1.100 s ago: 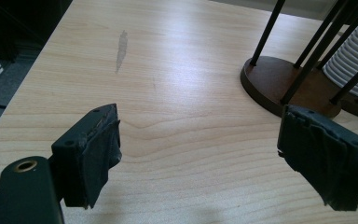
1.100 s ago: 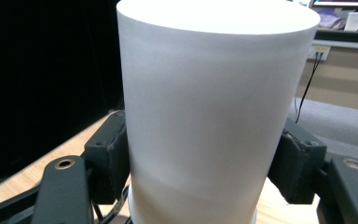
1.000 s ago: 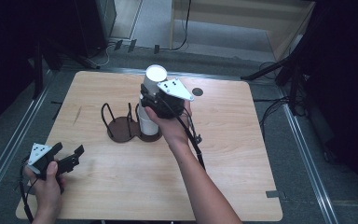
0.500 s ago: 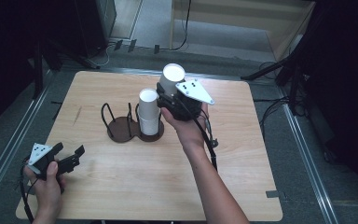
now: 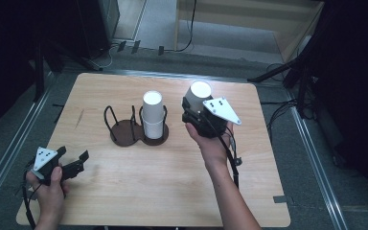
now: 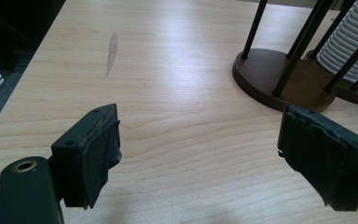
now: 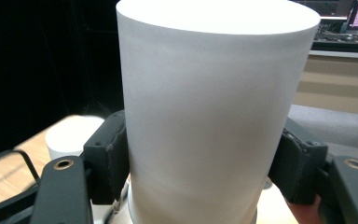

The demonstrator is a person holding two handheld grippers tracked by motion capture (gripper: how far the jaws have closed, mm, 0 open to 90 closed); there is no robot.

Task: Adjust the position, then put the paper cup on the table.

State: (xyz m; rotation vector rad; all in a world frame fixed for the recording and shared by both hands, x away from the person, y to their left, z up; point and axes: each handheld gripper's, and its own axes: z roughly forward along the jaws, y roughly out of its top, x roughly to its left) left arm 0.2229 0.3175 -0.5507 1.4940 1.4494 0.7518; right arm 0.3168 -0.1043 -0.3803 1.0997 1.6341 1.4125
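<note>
White cup [image 7: 216, 116] sits clamped between the right gripper's [image 7: 205, 158] jaws.

The left gripper [image 6: 200, 158] holds its two black padded jaws wide apart above the pale wooden table [image 6: 177, 60], with nothing between them. Beyond the right jaw stands the dark brown cup holder [image 6: 284, 79], its thin black rods rising from a round base. Just beside that base, a stack of white ribbed cups [image 6: 347, 42] sits within the rods. A grey smear [image 6: 112, 51] marks the wood well left of the holder.
</note>
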